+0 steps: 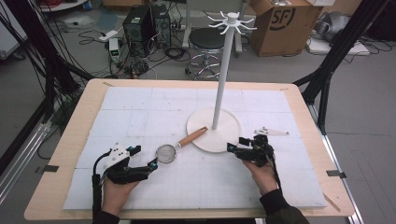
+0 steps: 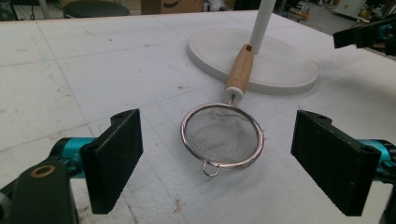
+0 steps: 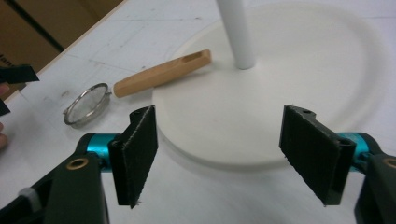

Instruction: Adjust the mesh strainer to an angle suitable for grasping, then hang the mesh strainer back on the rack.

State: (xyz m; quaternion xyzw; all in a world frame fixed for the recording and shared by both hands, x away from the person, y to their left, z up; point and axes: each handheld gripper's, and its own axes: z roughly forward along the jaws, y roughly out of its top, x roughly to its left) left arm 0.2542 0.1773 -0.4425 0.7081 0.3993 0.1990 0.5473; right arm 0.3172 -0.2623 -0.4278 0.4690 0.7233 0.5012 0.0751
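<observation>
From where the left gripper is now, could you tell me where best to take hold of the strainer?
Probably the wooden handle: it lies propped on the stand's base, raised off the table. The open left gripper could close across its width from above.

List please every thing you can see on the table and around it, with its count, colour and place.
strainer: 1, metal mesh bowl with a light wooden handle, on the white mat between the two grippers; handle end rests on the stand's base
hook stand: 1, white, round base on the mat with an upright pole and hooks on top
mat: 1, white, covers most of the table
table: 1, light wood
stool: 1, black seat, on the floor behind the table
cardboard box: 1, brown, floor at back right
computer cases: 2, black, floor at back left
left gripper: 1, black, open, facing the strainer's bowl
right gripper: 1, black, open, by the stand's base
</observation>
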